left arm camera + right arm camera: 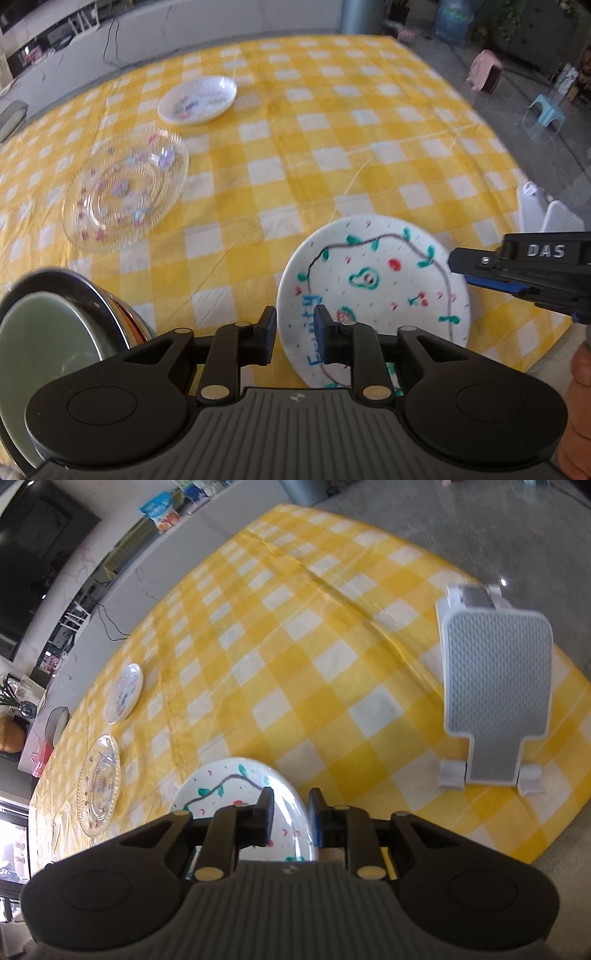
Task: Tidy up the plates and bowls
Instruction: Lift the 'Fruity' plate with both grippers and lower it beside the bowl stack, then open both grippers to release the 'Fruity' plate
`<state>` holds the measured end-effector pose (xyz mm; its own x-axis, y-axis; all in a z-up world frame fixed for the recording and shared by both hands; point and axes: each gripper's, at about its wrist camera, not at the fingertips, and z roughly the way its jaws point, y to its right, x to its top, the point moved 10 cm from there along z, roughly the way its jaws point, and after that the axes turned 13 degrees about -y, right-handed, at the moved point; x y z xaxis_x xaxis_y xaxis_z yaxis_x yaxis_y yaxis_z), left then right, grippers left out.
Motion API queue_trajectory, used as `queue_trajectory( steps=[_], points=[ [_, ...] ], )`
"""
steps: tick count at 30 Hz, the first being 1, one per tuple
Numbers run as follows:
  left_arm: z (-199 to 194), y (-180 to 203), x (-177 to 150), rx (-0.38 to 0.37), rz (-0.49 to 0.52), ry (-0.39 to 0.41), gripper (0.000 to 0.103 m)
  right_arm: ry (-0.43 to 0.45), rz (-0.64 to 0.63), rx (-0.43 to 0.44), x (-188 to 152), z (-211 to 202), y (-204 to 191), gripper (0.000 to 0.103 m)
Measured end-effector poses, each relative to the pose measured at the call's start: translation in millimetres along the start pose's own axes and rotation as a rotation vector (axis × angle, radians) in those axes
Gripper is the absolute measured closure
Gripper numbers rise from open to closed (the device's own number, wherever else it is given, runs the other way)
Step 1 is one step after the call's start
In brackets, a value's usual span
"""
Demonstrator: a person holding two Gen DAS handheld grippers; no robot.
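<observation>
On the near edge of the desk, under both tongs, lies the painted plate, flat on the yellow check cloth. Left tongs straddle its rim at the plate's 8 o'clock: one finger outside the rim, one over the painted face, a gap visible each side, so parted and not pinching. Right tongs straddle the opposite rim at about 3 o'clock, likewise parted with the rim between them, no pad seen pressing. Plate is round, so no long axis; what counts is that each rim runs between a pair of fingers. Both hands equally near. Judgement: plate is free on the cloth. Bowl stack sits at 9 o'clock of left tongs, glass plate at 11, small white plate beyond it at 12. Grey stand at 2 o'clock of right tongs.
</observation>
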<state>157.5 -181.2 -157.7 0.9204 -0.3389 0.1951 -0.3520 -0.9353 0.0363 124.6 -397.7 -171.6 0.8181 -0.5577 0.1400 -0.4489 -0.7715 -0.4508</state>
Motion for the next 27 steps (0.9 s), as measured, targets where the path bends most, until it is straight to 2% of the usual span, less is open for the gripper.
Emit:
queue_trajectory(
  steps=[2, 9, 12, 19, 27],
  points=[
    [-7.0, 1.7, 1.4, 0.004, 0.022, 0.020, 0.075, 0.028, -0.016, -0.004, 2.0, -5.2, -2.0, 0.076],
    [-37.0, -3.0, 10.7, -0.023, 0.072, 0.080, 0.071, 0.134, -0.080, -0.044, 11.3, -20.9, -10.3, 0.071],
    [-52.3, -14.3, 16.0, -0.046, 0.077, 0.107, 0.071, 0.154, -0.117, -0.043, 12.2, -22.9, -18.7, 0.070],
    [-76.9, -64.6, 31.8, -0.028, 0.035, 0.165, 0.070, 0.189, -0.167, -0.053, 15.0, -21.7, -37.3, 0.070],
    [-79.9, -132.3, 41.7, -0.020, -0.053, 0.178, 0.070, 0.165, -0.245, -0.066, 14.7, -5.7, -70.5, 0.069]
  ],
)
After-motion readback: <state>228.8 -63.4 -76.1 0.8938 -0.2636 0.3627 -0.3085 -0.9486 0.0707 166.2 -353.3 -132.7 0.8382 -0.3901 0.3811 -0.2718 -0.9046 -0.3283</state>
